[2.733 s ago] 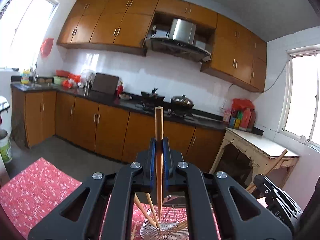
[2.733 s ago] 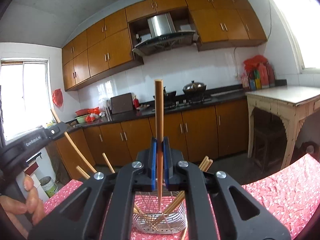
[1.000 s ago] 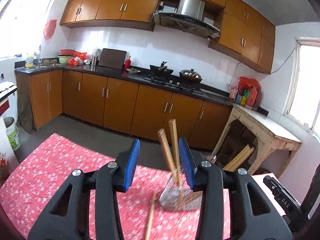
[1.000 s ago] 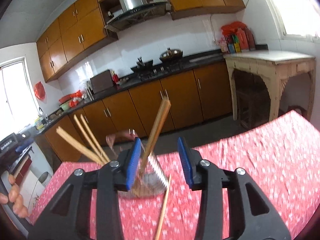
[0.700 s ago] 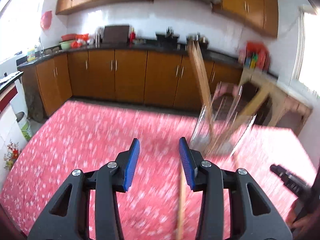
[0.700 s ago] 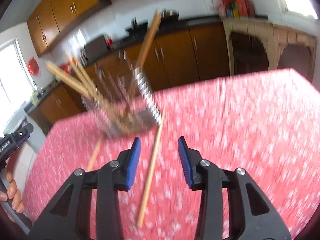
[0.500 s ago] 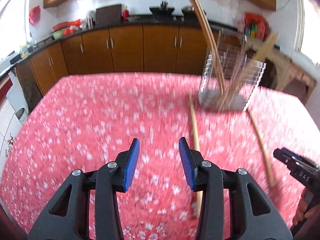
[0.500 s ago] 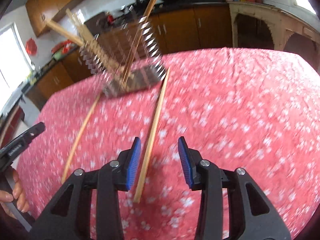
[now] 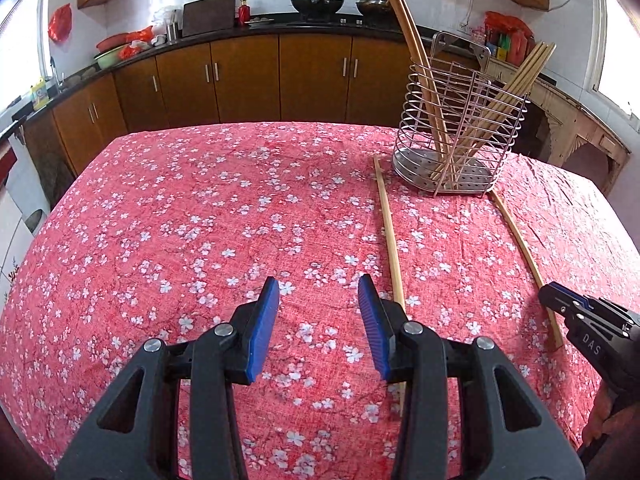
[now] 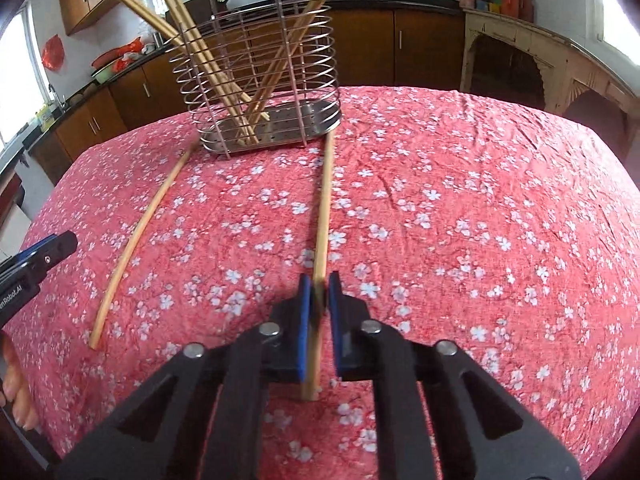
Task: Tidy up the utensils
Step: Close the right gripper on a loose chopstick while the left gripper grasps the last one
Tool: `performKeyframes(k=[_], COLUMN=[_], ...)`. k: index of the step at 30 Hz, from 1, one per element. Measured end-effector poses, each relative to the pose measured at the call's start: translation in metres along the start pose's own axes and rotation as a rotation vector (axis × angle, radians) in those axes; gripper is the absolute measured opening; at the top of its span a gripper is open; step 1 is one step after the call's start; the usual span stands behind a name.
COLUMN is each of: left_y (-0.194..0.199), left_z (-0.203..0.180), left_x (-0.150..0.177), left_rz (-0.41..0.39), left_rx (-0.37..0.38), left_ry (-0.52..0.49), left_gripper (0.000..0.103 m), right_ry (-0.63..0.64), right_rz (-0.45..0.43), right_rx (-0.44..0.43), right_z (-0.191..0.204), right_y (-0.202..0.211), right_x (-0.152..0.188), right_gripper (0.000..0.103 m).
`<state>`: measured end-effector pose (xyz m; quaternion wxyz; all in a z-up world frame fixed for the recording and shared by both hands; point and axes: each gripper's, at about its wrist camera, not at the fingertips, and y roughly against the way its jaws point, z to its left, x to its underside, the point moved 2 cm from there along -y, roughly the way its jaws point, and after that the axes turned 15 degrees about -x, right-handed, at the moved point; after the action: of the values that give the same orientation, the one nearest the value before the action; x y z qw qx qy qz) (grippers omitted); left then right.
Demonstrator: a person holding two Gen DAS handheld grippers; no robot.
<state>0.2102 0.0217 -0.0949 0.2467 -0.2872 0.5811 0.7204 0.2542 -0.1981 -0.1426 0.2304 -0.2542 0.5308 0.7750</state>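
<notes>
A wire utensil basket point(image 9: 460, 128) point(image 10: 260, 76) stands on the red floral table and holds several wooden chopsticks. Two more chopsticks lie flat on the cloth. My left gripper point(image 9: 318, 320) is open and empty, low over the cloth, with one loose chopstick point(image 9: 390, 240) just right of its right finger. In the right wrist view that chopstick point(image 10: 140, 232) lies at the left. My right gripper point(image 10: 319, 300) is shut on the near end of the other chopstick point(image 10: 324, 208), which lies on the cloth and points at the basket. It also shows in the left wrist view point(image 9: 520, 240).
The red floral tablecloth point(image 9: 180, 220) covers the whole table, whose far edge runs behind the basket. Brown kitchen cabinets point(image 9: 248, 76) and a counter line the back wall. A pale wooden side table point(image 10: 540, 60) stands at the right.
Both grippers let chopsticks go into the basket, opened, and came down to the cloth. My right gripper has now closed on a loose chopstick. The left stays open.
</notes>
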Motion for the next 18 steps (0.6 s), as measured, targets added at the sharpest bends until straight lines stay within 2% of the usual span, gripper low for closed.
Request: performKeyframes(k=[12, 18], left_y=[-0.003, -0.003], left_z=[-0.012, -0.018], left_x=[0.003, 0.007], left_rz=[0.02, 0.028], left_rx=[0.012, 0.041], left_ry=[-0.01, -0.015], left_gripper=[0.045, 0.046], right_ry=[-0.026, -0.077], right_rz=[-0.011, -0.037], right_rx=[-0.008, 0.067], right_z=[-0.009, -0.037], right_y=[0.004, 0.017], right_x=[0.001, 0.0], right_gripper=[0.008, 0.008])
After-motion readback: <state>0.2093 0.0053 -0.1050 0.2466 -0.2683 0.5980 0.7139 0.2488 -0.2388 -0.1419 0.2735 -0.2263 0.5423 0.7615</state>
